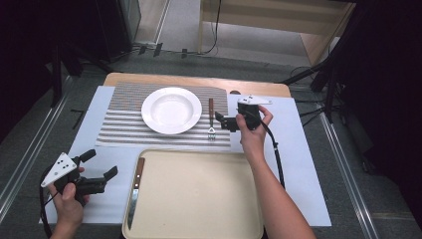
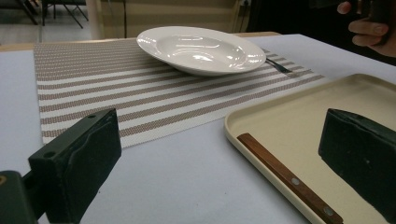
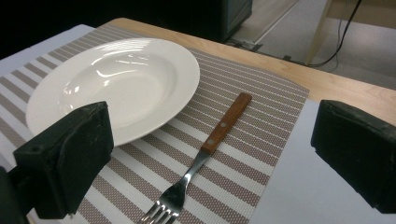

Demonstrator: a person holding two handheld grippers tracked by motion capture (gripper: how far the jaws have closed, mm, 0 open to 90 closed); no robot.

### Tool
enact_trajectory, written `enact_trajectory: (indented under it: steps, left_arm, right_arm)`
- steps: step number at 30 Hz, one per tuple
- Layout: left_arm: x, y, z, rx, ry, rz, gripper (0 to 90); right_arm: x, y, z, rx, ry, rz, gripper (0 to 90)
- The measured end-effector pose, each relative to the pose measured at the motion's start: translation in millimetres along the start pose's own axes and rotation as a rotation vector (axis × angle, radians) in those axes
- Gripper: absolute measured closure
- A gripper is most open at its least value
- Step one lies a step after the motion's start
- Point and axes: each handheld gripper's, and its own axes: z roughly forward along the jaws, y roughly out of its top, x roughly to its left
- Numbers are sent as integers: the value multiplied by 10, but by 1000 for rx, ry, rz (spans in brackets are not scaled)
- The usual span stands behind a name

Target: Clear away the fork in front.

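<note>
A white deep plate [image 1: 171,110] sits on a striped placemat [image 1: 124,127]. Right of it lies a fork [image 1: 211,119] with a wooden handle, tines toward me. A wooden-handled knife [image 1: 135,191] lies along the left edge of a beige tray [image 1: 199,199]. My right gripper [image 1: 222,121] hovers just right of the fork, open and holding nothing; in its own view the fork [image 3: 219,130] lies between the jaws beside the plate [image 3: 112,84]. My left gripper [image 1: 99,164] stands open left of the tray, with the knife handle [image 2: 289,179] ahead of its jaws.
A white sheet [image 1: 298,149] covers the wooden table [image 1: 199,81]. The tray's middle is bare. Dark stands and cables [image 1: 318,74] are on the floor behind the table. The other hand [image 2: 369,28] shows far off in the left gripper view.
</note>
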Motion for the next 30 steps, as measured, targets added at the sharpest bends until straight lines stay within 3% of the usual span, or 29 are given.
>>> enact_trajectory:
  steps: [13, 15, 18, 23, 25, 28, 30]
  left_arm:
    - [-5, -1, -8, -7, -7, 6, 0]
    - [-8, 0, -6, -7, -7, 8, 0]
    - [-9, 0, -3, -7, -7, 7, 0]
    - [-9, 0, -1, -6, -8, 7, 0]
    - [-9, 0, -1, -7, -7, 7, 0]
    - [-9, 1, -5, -7, -4, 7, 0]
    - [-5, 1, -9, -6, -7, 5, 0]
  right_arm:
    - [24, 127, 312, 70, 21, 43, 0]
    - [14, 131, 358, 71, 0, 78, 139]
    - [-30, 135, 407, 93, -9, 128, 139]
    - [-64, 133, 513, 163, -37, 144, 231]
    - [-51, 130, 569, 206, -74, 157, 263]
    - [-16, 122, 610, 215, -154, 120, 401]
    - [-24, 122, 628, 228, -135, 126, 412]
